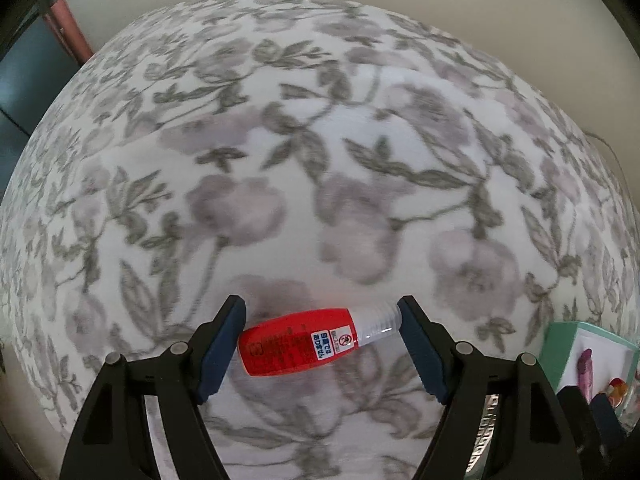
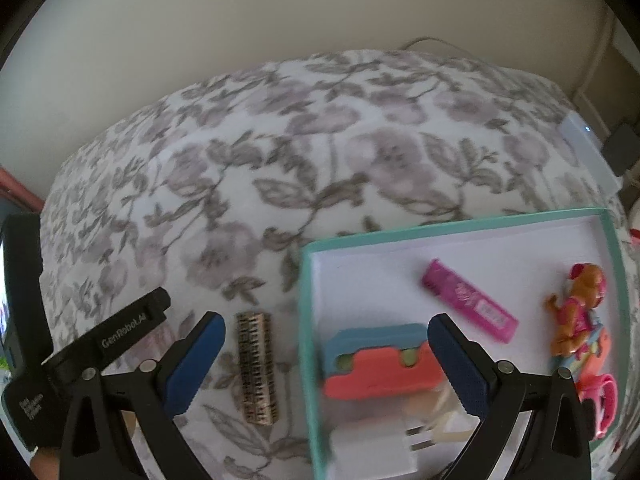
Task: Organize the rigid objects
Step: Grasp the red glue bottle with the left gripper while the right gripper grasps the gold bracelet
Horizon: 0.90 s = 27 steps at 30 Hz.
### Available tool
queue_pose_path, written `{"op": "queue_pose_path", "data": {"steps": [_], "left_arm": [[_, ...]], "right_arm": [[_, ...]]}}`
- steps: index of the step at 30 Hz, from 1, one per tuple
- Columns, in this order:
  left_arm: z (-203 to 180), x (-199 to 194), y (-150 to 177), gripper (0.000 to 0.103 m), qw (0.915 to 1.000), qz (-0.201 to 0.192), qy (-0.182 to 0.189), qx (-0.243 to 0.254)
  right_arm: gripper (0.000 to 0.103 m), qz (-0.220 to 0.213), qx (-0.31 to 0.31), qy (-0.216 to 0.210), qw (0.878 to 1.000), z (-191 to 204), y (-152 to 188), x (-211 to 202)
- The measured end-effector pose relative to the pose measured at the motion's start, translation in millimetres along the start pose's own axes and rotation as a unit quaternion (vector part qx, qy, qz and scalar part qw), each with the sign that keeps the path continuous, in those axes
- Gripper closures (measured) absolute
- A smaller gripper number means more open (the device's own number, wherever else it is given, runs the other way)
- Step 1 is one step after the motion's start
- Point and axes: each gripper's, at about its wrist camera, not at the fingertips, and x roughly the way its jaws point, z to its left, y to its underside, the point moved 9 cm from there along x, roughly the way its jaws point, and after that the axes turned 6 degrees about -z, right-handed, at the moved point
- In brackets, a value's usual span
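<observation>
My left gripper is shut on a red bottle with a clear ribbed cap, held end to end between the blue pads above the floral cloth. My right gripper is open and empty, straddling the left wall of a teal box. In the box lie a blue and coral block, a pink flat case, a white plug and an orange and pink toy figure. A gold ribbed cylinder lies on the cloth left of the box.
A floral cloth covers the surface. The teal box corner shows at the right in the left wrist view. A white device sits at the far right edge. The left gripper's black body is at the left. A beige wall is behind.
</observation>
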Motion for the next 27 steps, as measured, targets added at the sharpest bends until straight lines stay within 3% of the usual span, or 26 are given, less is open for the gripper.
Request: {"op": "queue_pose_path", "data": {"steps": [4,12,16,27], "left_arm": [[26.4,0.6,-2.1,0.024,0.9999,0.006,-0.004,-0.016],[66.9,-2.7,-3.6,0.024,0.9992,0.008,-0.009,-0.037],[79.1,-5.4,-1.1,0.024,0.9988,0.006,-0.013,-0.046],[123.9,3.3,-3.1,0.024,0.9985,0.000,-0.029,-0.047]], "right_arm": [[0.006,0.001,-0.017,-0.013,1.000,15.8,3.5,-0.4],[0.027,0.000,-0.044,-0.043,0.998,43.2,8.7,-7.3],[0.029,0.006,-0.054,-0.056,0.997,53.9,14.2,-6.8],[0.050,0.045,-0.085,-0.046,0.994,66.9,36.6,15.2]]}}
